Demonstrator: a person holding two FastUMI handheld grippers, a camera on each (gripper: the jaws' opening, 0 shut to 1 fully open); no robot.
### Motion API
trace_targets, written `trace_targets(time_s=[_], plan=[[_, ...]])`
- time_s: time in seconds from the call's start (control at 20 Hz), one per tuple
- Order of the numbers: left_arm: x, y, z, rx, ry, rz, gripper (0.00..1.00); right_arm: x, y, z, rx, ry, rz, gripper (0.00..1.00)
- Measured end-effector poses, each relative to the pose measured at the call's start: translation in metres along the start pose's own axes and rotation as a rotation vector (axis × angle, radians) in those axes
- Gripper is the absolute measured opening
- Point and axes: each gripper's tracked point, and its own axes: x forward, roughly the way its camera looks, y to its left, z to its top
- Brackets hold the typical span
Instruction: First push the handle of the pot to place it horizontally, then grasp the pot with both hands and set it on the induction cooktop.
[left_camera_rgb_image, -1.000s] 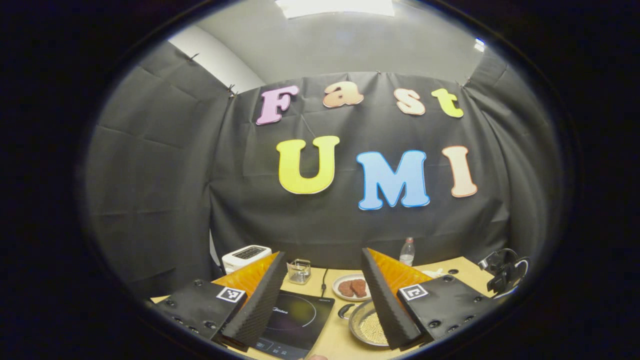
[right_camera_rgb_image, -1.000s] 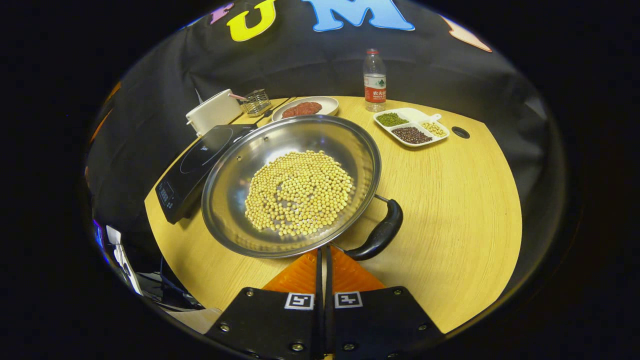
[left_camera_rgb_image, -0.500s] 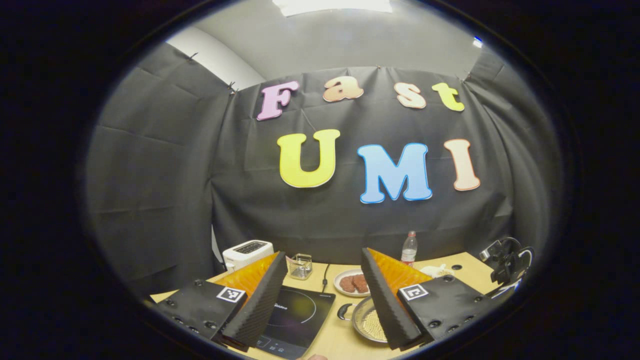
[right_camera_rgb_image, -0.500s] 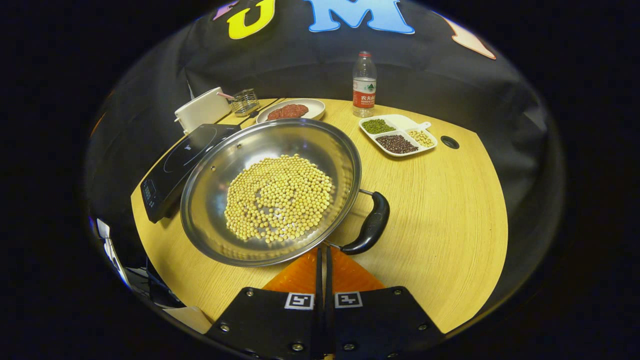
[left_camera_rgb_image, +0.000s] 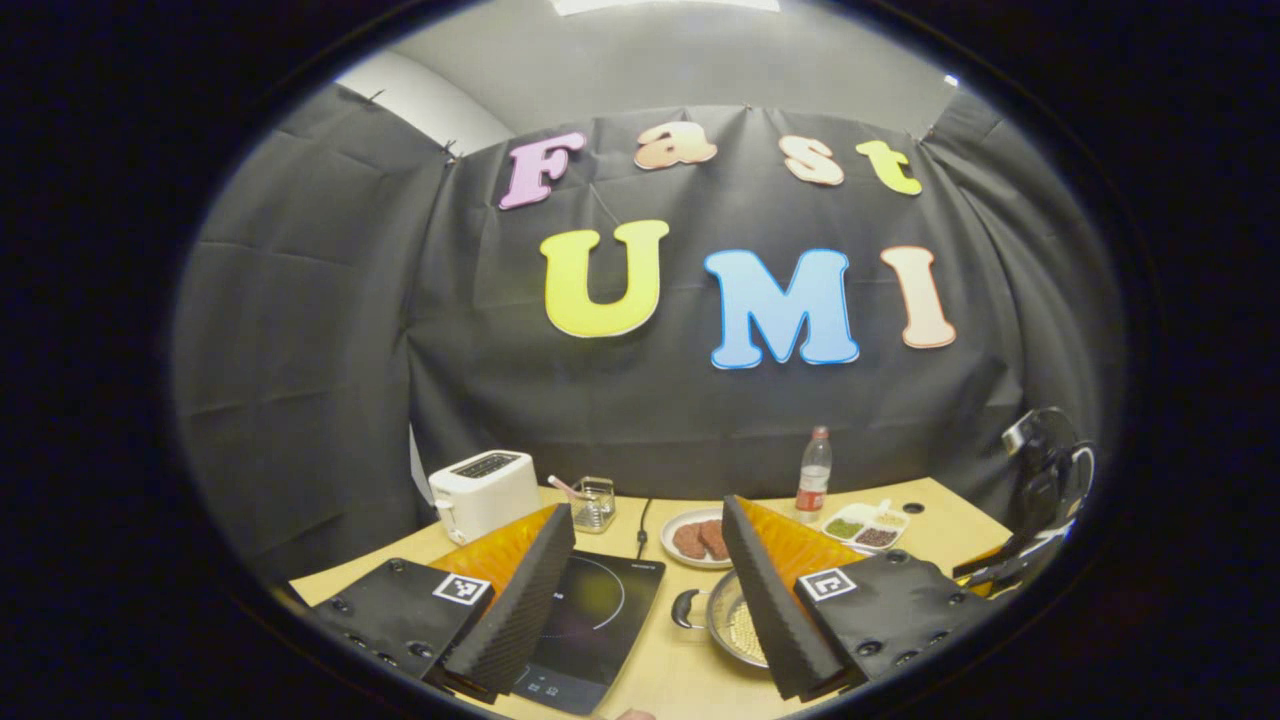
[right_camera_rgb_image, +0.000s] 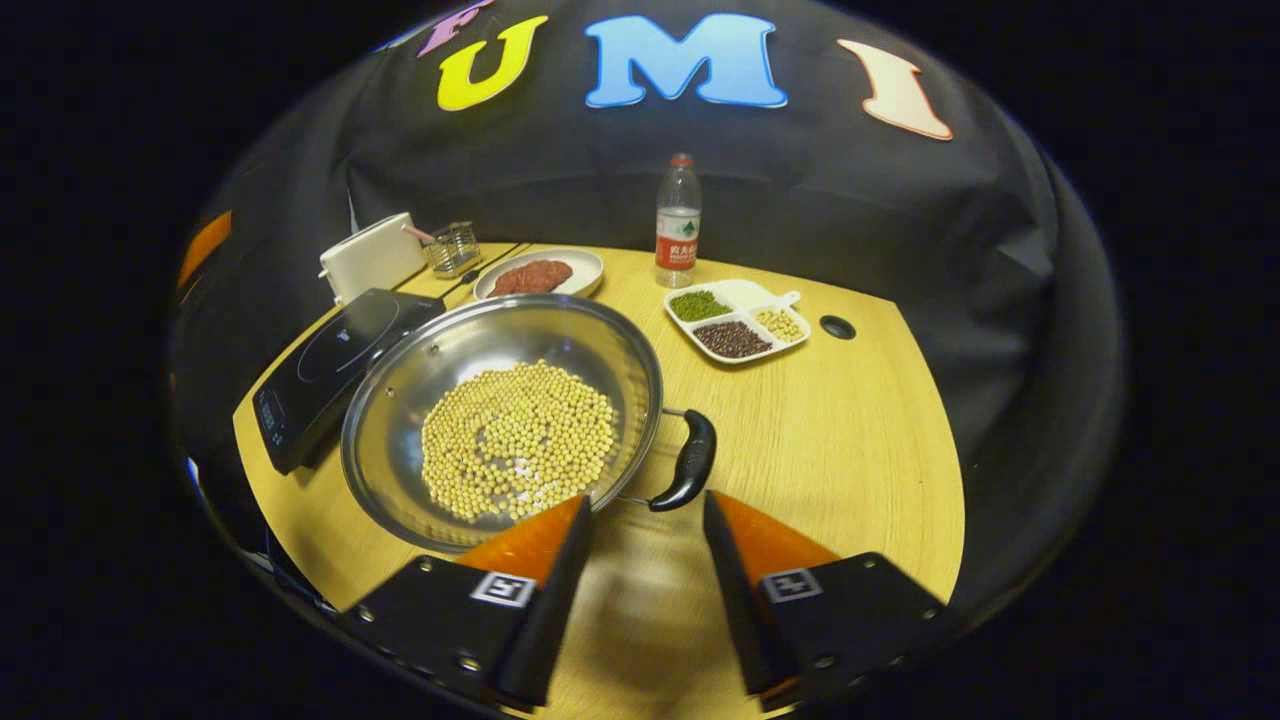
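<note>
Now the pot (right_camera_rgb_image: 500, 410) with the yellow beans sits on the desk (right_camera_rgb_image: 830, 450), just beside the cooktop (right_camera_rgb_image: 320, 360) and not yet on it. In the right gripper view its near black handle (right_camera_rgb_image: 685, 462) points toward the right hand-held gripper (right_camera_rgb_image: 640, 520), whose fingers stand wide apart and hold nothing, a little back from the handle. The left hand-held gripper (left_camera_rgb_image: 645, 590) is also wide and empty, raised above the desk; between its fingers I see the cooktop and the far handle (left_camera_rgb_image: 685, 610) of the pot.

I judge that the pushing step is finished or nearly so, and the step in hand is the two-handed grasp. The next move calls for the right gripper to go forward and close on the near handle, while the left comes down to the far handle. Then both must lift level, so the beans do not roll out.

For room, the way to the cooktop is short and free. The plate of meat (right_camera_rgb_image: 540, 275), the divided dish (right_camera_rgb_image: 735, 320) and the bottle (right_camera_rgb_image: 678, 215) stand well apart behind. The front edge of the desk is near the pot, so care is needed there.
</note>
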Motion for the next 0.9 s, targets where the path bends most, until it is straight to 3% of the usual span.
trace_targets(time_s=[0.05,0.1,0.4,0.55,0.65,0.9], plan=[[0.006,-0.003,-0.006,0.004,0.015,-0.010,0.96,-0.008,-0.003,0.008,0.005,-0.035,-0.018,0.77],[0.011,-0.005,-0.014,0.008,0.030,-0.022,0.94,-0.007,-0.007,0.015,0.012,-0.070,-0.034,1.00],[0.050,-0.032,-0.064,0.039,0.134,-0.128,0.98,-0.022,-0.010,0.047,0.055,-0.221,-0.100,1.00],[0.066,-0.045,-0.094,0.033,0.201,-0.174,0.94,-0.017,-0.005,0.046,0.068,-0.218,-0.101,1.00],[0.079,-0.053,-0.114,0.016,0.252,-0.197,0.99,-0.011,-0.004,0.046,0.070,-0.209,-0.104,1.00],[0.109,-0.056,-0.163,0.007,0.373,-0.200,0.97,0.013,-0.001,0.039,0.094,-0.170,-0.095,1.00]])
